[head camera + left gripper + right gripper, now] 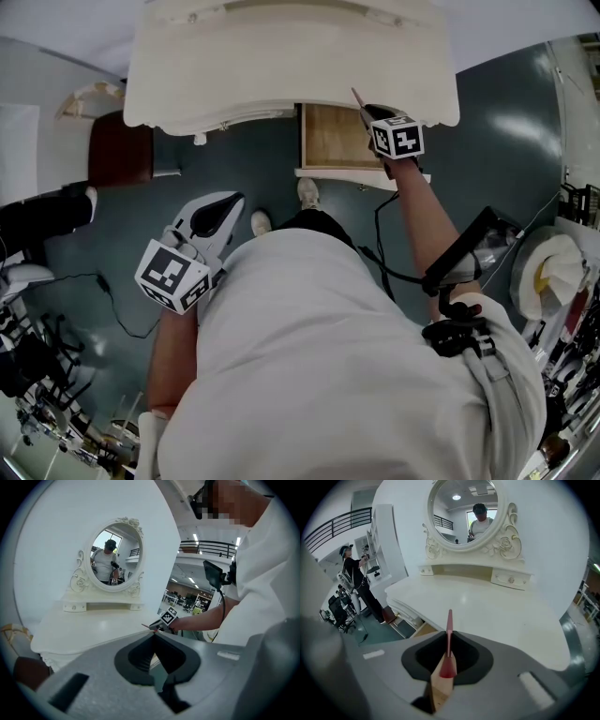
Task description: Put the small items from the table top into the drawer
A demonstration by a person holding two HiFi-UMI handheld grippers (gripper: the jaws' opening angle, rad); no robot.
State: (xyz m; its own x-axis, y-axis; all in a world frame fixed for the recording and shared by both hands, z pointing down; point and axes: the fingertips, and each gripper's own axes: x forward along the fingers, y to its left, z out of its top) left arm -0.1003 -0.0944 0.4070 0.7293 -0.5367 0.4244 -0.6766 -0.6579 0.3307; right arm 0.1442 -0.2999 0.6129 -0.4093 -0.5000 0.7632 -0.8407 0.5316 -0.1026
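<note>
Your right gripper is clamped on a thin red stick whose long axis points to 12 o'clock. In the head view the open drawer lies just at 9 o'clock of that gripper, while the right gripper view shows only the drawer's corner. Your left gripper is closed, empty and well apart.

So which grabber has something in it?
The right gripper: it pinches a thin red stick. The left gripper holds nothing.
</note>
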